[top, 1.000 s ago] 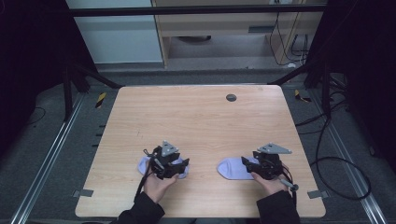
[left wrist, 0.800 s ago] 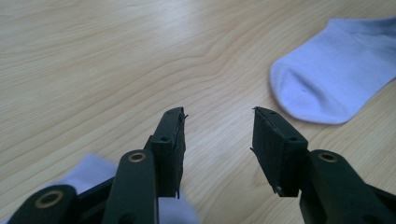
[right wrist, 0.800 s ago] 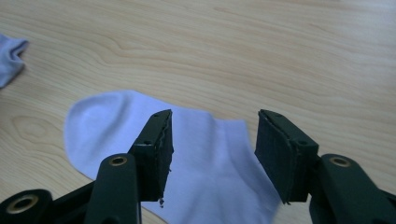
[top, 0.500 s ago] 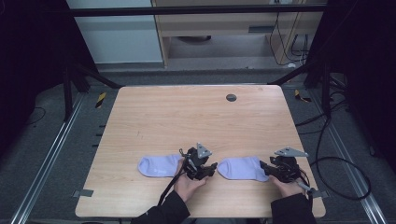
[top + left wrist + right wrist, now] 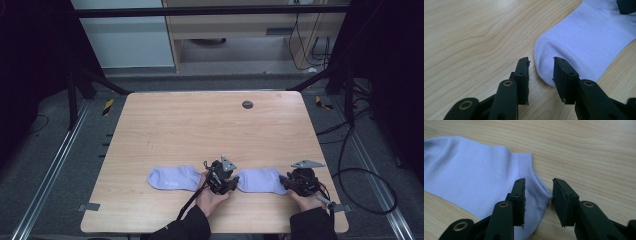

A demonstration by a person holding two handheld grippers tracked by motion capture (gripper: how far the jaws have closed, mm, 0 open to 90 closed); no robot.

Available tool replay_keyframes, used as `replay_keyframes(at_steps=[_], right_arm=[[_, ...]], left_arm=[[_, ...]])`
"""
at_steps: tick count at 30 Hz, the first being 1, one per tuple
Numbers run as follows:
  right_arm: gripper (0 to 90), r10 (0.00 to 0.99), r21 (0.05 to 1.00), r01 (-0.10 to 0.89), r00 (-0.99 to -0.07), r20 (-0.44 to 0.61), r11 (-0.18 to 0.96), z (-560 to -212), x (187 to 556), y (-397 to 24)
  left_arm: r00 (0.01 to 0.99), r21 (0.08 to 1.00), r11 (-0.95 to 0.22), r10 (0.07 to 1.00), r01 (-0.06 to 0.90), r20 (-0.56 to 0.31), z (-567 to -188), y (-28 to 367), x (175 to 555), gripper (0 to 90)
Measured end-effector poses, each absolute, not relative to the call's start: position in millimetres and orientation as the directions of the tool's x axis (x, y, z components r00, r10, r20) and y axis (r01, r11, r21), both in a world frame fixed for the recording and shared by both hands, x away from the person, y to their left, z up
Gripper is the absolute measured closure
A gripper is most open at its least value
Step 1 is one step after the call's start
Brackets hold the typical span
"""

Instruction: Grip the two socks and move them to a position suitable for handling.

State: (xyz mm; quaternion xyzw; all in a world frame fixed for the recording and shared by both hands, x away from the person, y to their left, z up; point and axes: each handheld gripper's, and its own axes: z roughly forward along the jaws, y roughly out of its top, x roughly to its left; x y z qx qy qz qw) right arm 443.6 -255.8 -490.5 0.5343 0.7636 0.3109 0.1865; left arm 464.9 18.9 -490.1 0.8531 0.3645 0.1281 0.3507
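Note:
Two lavender socks lie flat near the table's front edge. The left sock [image 5: 172, 178] lies free. The right sock [image 5: 260, 180] stretches between my two grippers. My left gripper [image 5: 234, 182] points right at its toe [image 5: 549, 62]; the jaws [image 5: 541, 61] straddle the toe's rounded edge and have just been closing, with a gap still showing. My right gripper [image 5: 285, 183] points left at the ribbed cuff [image 5: 534, 182]; its jaws [image 5: 539, 182] have also just been closing, one over the sock and one over bare wood, with the cuff corner between them. Neither pair visibly pinches the fabric.
The wooden table [image 5: 210, 130] has a small dark round cap [image 5: 247, 104] near its far edge. Cables trail from both grippers off the front edge. Dark frame posts and floor cables surround the table.
Both hands have shifted right. The left gripper has left the left sock, which now lies uncovered, and has come to the toe of the right sock. The right gripper sits at its cuff.

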Motion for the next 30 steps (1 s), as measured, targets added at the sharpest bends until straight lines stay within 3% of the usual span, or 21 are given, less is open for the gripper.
replay_keyframes(at_steps=[9, 19, 30], right_arm=[[85.4, 0.927, 0.651, 0.715, -0.373, 0.049, 0.254, -491, 443, -252], [86.4, 0.899, 0.712, 0.656, -0.431, 0.079, 0.252, -466, 428, -236], [86.3, 0.852, 0.725, 0.629, -0.511, 0.111, 0.282, -459, 414, -199]], left_arm=[[0.694, 0.671, -0.483, 0.717, 0.563, -0.067, -492, 16, 467, 88.2], [0.705, 0.692, -0.452, 0.699, 0.563, -0.117, -472, 47, 463, 89.4], [0.704, 0.686, -0.464, 0.703, 0.56, -0.099, -462, 100, 443, 89.4]])
